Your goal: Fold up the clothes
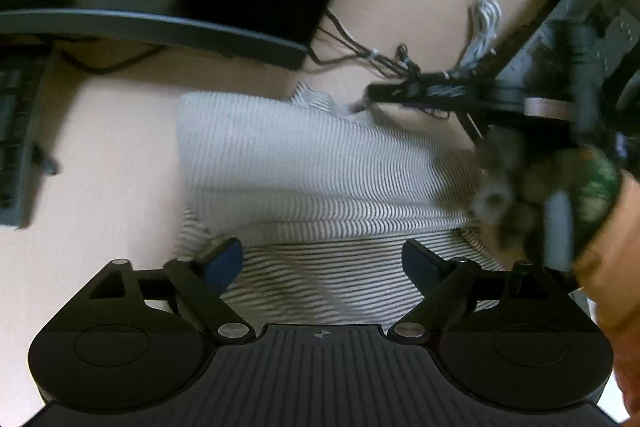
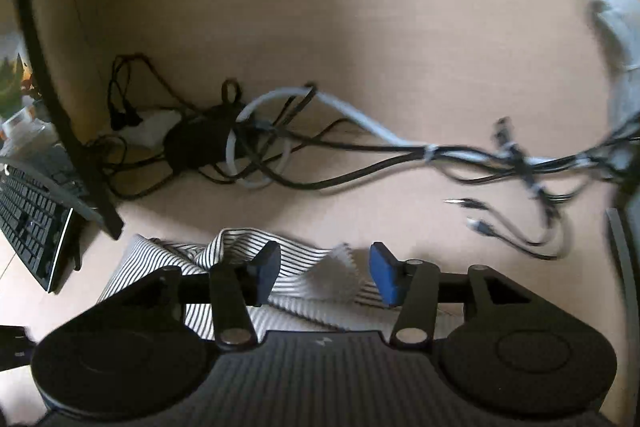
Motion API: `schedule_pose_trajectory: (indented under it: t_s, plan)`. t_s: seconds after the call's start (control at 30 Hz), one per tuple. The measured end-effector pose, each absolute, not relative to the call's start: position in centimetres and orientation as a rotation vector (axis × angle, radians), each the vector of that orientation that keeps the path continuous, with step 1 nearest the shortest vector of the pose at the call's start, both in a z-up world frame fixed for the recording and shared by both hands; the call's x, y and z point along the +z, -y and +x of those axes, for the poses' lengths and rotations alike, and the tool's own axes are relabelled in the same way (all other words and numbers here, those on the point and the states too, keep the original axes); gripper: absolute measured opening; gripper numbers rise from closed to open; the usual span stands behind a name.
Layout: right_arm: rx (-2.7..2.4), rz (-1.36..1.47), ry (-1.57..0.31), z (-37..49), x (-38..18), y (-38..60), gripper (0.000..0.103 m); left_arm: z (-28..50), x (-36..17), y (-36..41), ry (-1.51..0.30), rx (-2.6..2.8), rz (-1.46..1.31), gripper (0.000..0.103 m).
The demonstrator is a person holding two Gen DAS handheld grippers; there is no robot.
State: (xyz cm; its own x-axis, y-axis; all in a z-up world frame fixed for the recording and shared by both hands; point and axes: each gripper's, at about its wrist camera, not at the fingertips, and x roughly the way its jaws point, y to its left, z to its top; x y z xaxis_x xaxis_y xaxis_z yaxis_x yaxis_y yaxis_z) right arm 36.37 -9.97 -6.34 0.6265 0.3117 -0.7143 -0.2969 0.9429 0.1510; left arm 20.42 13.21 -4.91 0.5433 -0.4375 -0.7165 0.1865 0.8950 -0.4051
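Observation:
A grey-and-white striped garment (image 1: pixel 320 167) lies on the beige desk, its upper part folded over the lower. My left gripper (image 1: pixel 322 259) hovers over the garment's near edge, jaws wide apart, nothing between its blue pads (image 1: pixel 224 261). My right gripper shows as a blurred dark shape (image 1: pixel 532 187) at the garment's right edge, with a hand (image 1: pixel 612 255) behind it. In the right wrist view the right gripper (image 2: pixel 326 273) is open over a rumpled corner of the garment (image 2: pixel 304 267). The cloth rises between the pads (image 2: pixel 386 275), which do not press on it.
A monitor base (image 1: pixel 160 27) and a keyboard (image 1: pixel 16 131) stand to the left. A tangle of black and white cables (image 2: pixel 260 143) lies beyond the garment and runs right along the desk (image 2: pixel 360 27). A dark stand (image 1: pixel 460 95) is at the back right.

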Motion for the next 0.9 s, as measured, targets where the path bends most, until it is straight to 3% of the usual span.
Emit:
schedule_pose_trajectory:
  t_s: [0.13,0.23,0.43,0.6,0.67,0.9]
  plan:
    - [0.364,-0.018,-0.879,37.7,-8.7,8.5,0.052,19.0,-3.9,-15.5,-0.896,-0.290,-0.318,0.096]
    - [0.367,-0.052,-0.878,37.6,-9.2,7.7,0.062,18.2,-3.9,-16.9,-0.895,-0.242,-0.346,0.096]
    - [0.337,-0.116,-0.864,37.6,-9.4,7.0,0.062,16.6,-3.9,-18.1,-0.897,-0.207,-0.372,0.096]
    - [0.299,-0.045,-0.746,35.9,-7.4,9.7,0.056,14.5,-3.5,-19.8,-0.882,-0.151,-0.389,0.099]
    - [0.268,-0.021,-0.727,36.0,-6.5,10.9,0.042,14.2,-3.9,-20.4,-0.893,-0.121,-0.408,0.099]
    - [0.307,-0.017,-0.862,38.3,-8.7,9.6,0.047,13.7,-3.9,-19.6,-0.921,-0.082,-0.380,0.099]
